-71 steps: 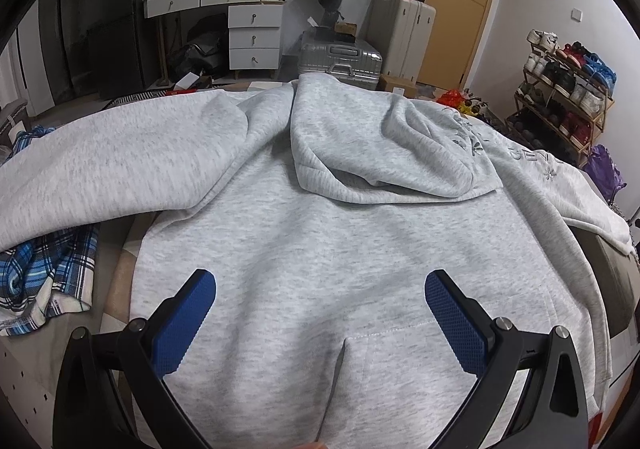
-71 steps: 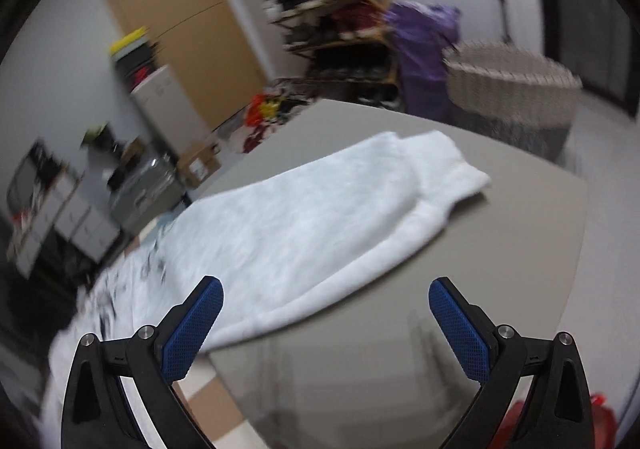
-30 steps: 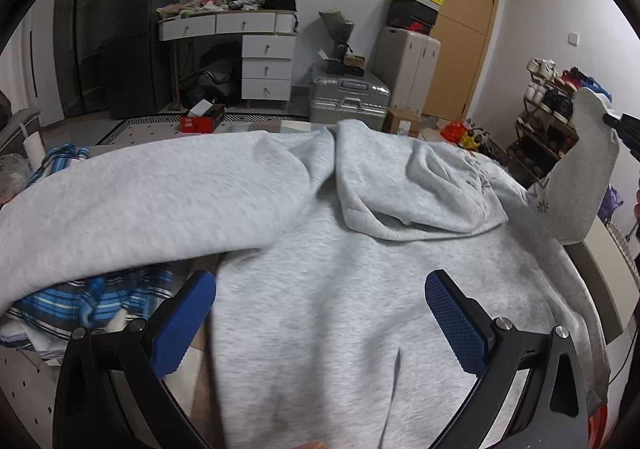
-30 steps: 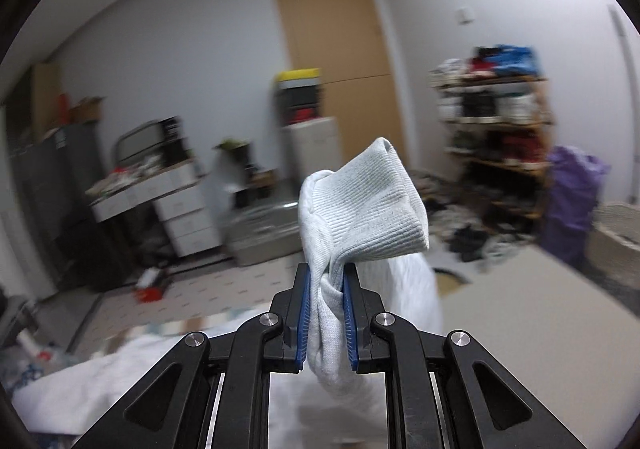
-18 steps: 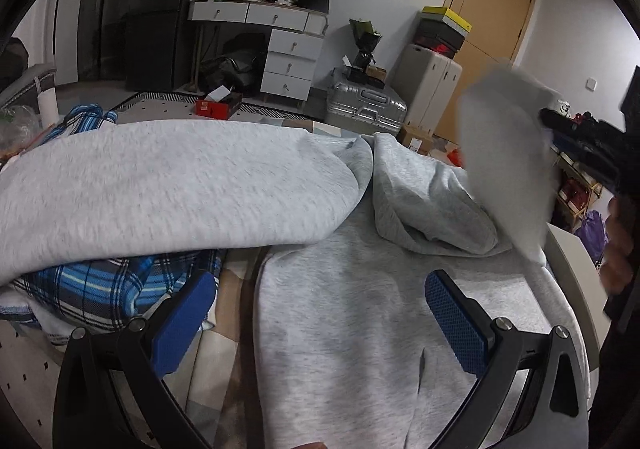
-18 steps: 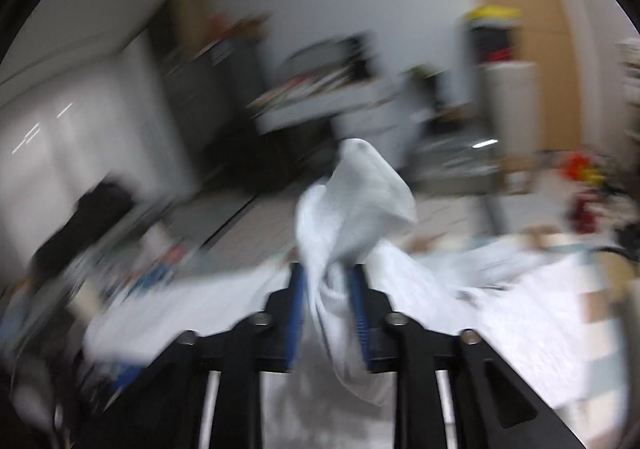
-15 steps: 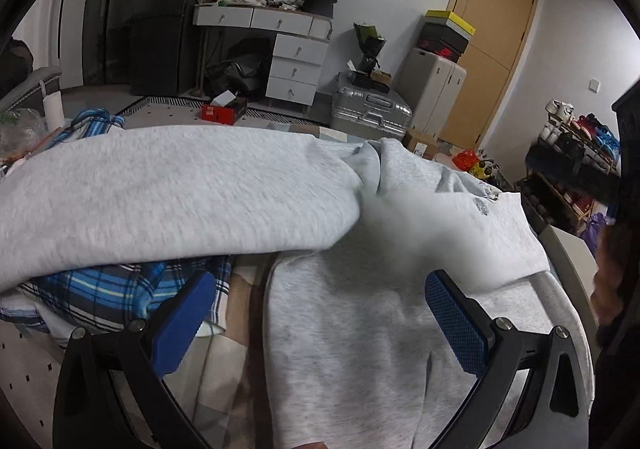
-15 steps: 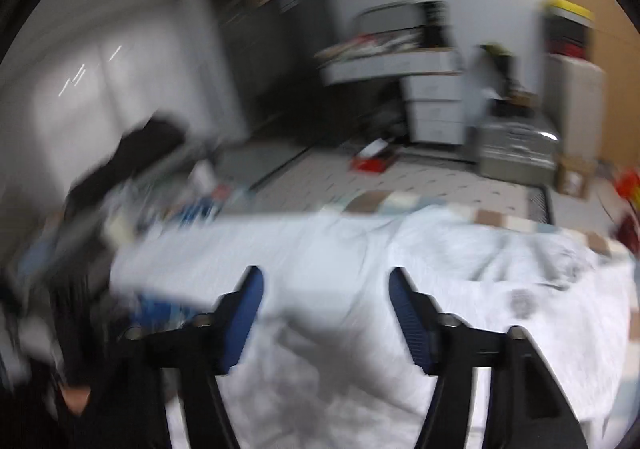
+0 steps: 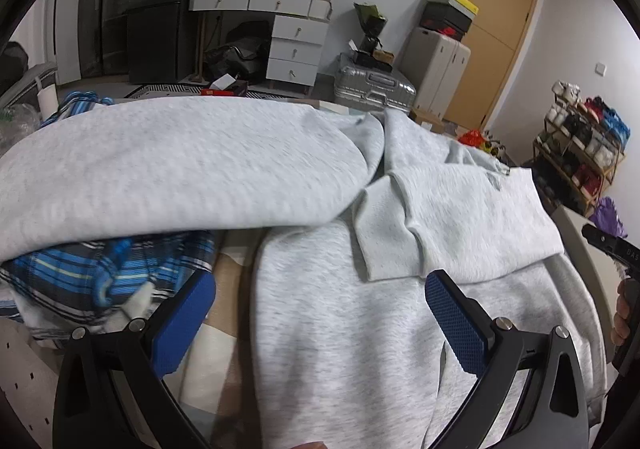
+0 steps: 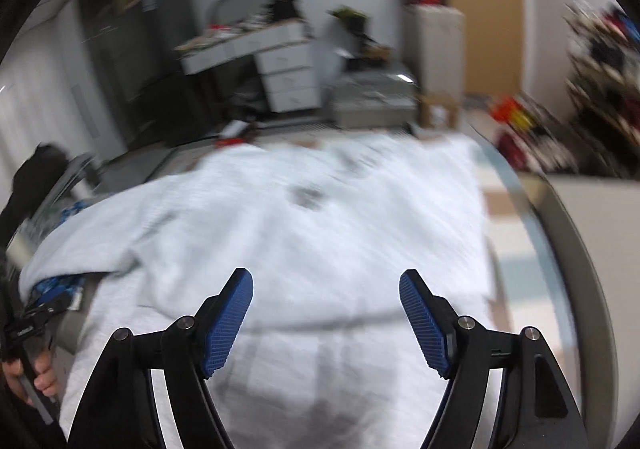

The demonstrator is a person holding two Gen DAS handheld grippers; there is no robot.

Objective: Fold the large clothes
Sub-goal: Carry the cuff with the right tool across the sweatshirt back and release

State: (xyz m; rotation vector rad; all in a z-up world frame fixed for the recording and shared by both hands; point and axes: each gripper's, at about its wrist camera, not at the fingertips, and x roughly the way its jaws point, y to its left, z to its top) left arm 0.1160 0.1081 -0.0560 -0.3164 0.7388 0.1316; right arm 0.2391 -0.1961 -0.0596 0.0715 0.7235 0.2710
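Note:
A light grey hoodie (image 9: 340, 329) lies spread on the table. Its right sleeve (image 9: 472, 209) is folded across the chest, and the ribbed cuff (image 9: 384, 233) lies loose near the middle. The other sleeve (image 9: 180, 169) stretches out to the left. My left gripper (image 9: 318, 289) hangs open over the hoodie's lower body with nothing between its fingers. In the blurred right wrist view, my right gripper (image 10: 326, 281) is over the hoodie (image 10: 300, 229). Its jaws are opening and nothing is between them.
A blue plaid shirt (image 9: 112, 269) lies under the left sleeve at the table's left side. Bare table (image 10: 592, 233) shows to the right. Beyond the table stand a silver suitcase (image 9: 372, 85), white drawers (image 9: 296, 49) and a shoe rack (image 9: 580, 145).
My right gripper carried the cuff over the hoodie, let it go and dropped lower. The sleeve now lies folded across the chest. The left gripper shifted slightly and stayed open.

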